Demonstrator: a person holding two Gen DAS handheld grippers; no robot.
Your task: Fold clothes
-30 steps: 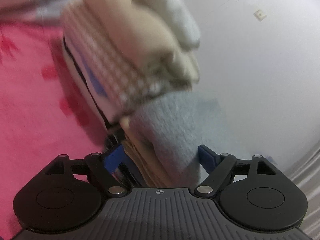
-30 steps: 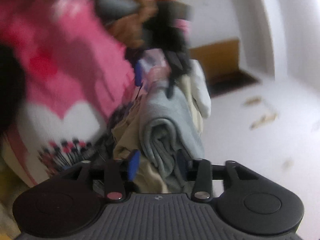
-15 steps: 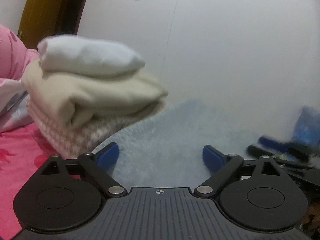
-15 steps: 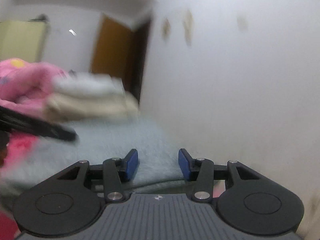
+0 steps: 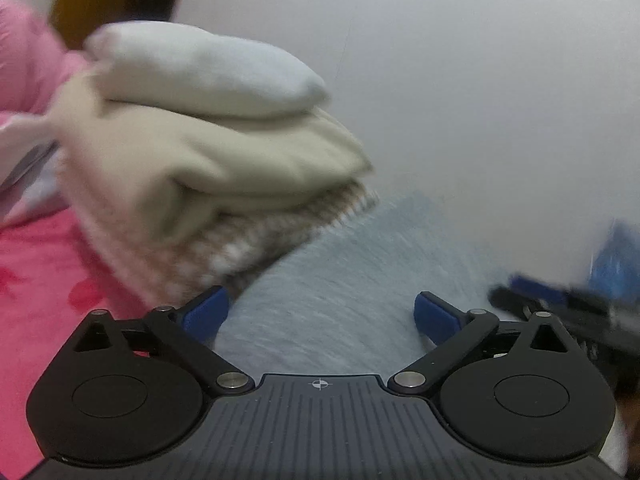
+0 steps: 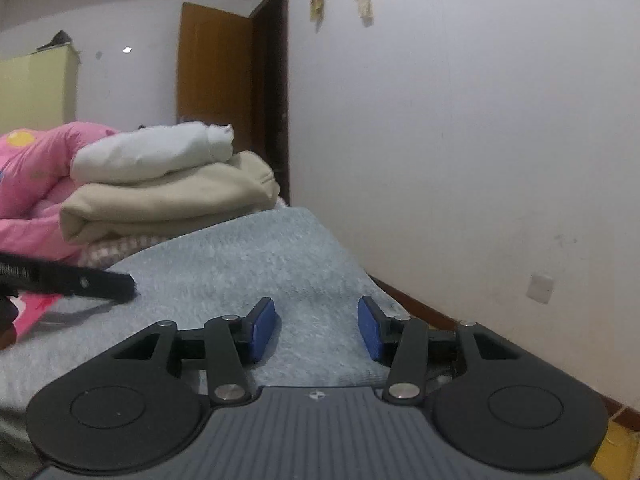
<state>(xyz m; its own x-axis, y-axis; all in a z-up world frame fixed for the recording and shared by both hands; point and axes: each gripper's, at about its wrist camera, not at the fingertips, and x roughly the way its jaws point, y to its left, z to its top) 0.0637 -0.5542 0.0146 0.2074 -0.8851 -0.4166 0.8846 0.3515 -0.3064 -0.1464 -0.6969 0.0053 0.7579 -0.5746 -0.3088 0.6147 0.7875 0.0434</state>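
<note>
Left tool (image 5: pixel 320 312) spread over grey garment (image 5: pixel 340 280), folded stack (image 5: pixel 208 152) ahead-left

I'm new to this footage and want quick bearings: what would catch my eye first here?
First, the stack of folded clothes, white on beige on checked, left of centre on the pink bedding. Then the grey fleece garment spread in front of it, lying beneath both grippers. The left gripper stands wide open over it; the right gripper is open too, pressing nothing.

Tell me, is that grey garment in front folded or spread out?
Folded, it seems: the grey garment lies flat as a thick slab with a rounded edge, beside the stacked clothes.
</note>
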